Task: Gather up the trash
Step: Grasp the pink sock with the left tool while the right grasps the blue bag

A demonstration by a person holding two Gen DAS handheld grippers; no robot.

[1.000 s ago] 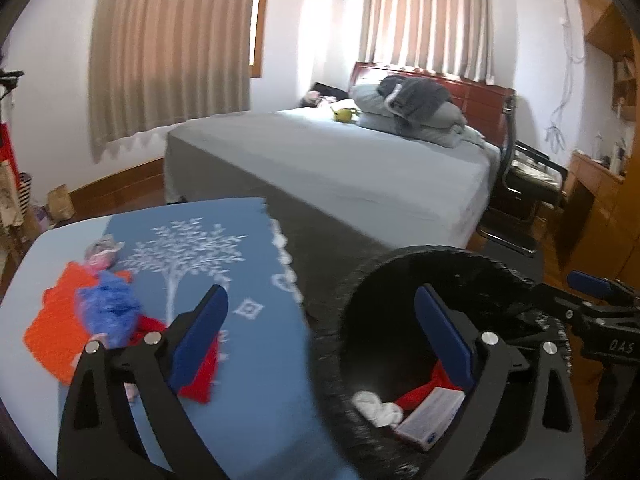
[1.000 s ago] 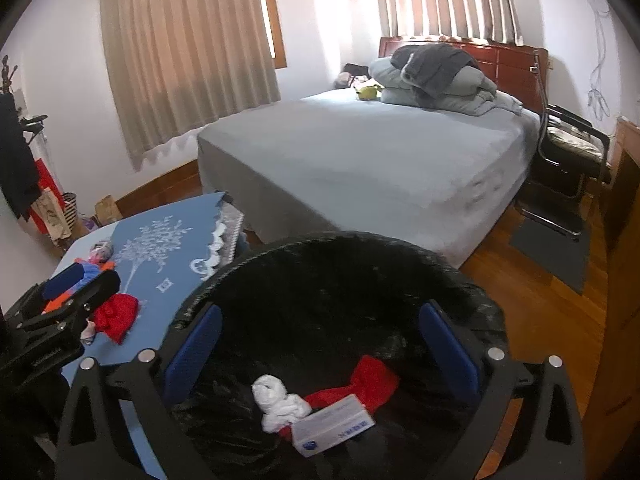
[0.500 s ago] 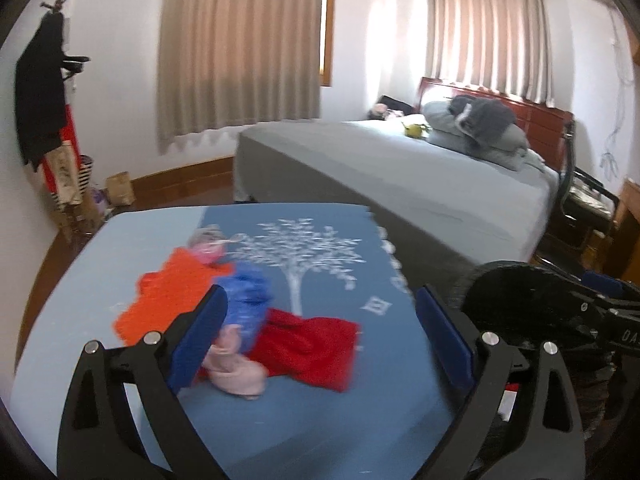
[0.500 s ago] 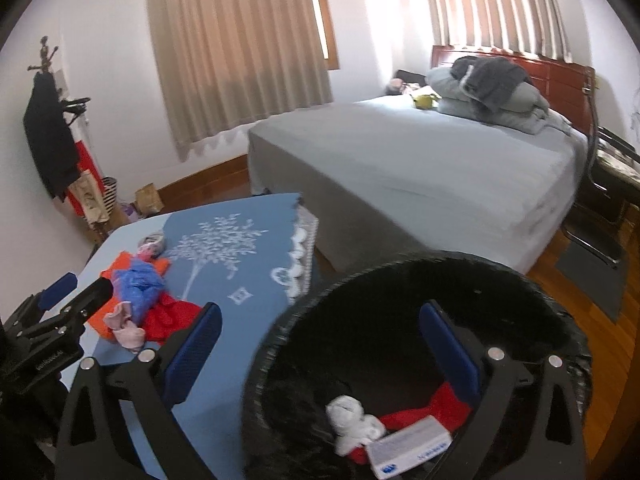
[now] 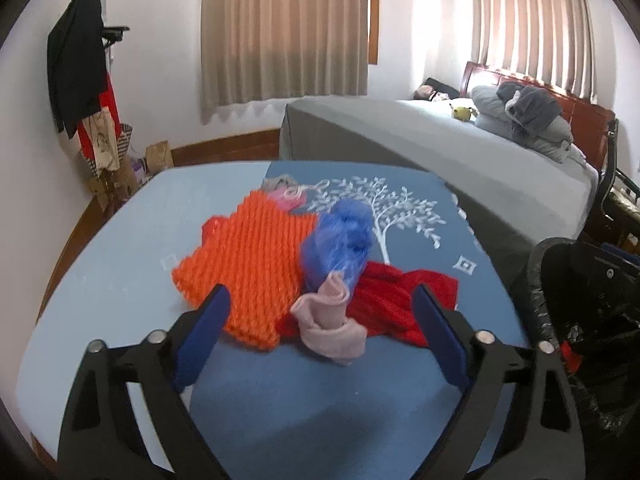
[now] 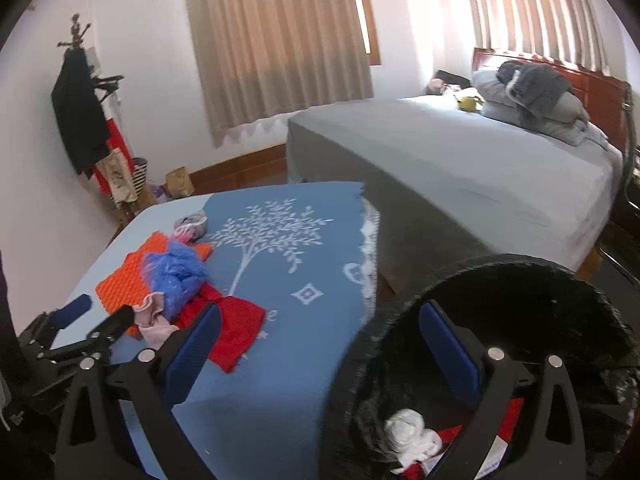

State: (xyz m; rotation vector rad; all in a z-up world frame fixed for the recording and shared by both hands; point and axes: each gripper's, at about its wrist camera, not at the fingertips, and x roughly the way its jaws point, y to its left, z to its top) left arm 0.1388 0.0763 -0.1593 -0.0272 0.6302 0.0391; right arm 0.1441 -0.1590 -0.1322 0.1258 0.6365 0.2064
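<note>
Trash pile (image 5: 320, 264): heaped on the blue tablecloth (image 5: 304, 392), mid-table, near the white tree print.
Orange knit piece (image 5: 248, 264): left of the heap, lying flat.
Blue plastic bag (image 5: 340, 244): crumpled, resting on the orange piece and the red cloth (image 5: 396, 304).
Red cloth: right side of the heap, flat on the tablecloth.
Pink cloth (image 5: 332, 328): bunched at the near edge of the heap, against the blue bag.
Left gripper (image 5: 320, 336): just short of the heap, jaws apart and just been narrowing; pink cloth sits between the pads, not pinched.
Right gripper (image 6: 320, 344): jaws spread wide, nothing clamped; left pad over the table edge, right pad over the bin.
Bin (image 6: 520, 280): black-lined, right of the table; white wad (image 6: 408, 432), red scrap and a small box lie at its bottom.
Bed (image 6: 480, 168): far right, grey cover, pillows at the headboard.
</note>
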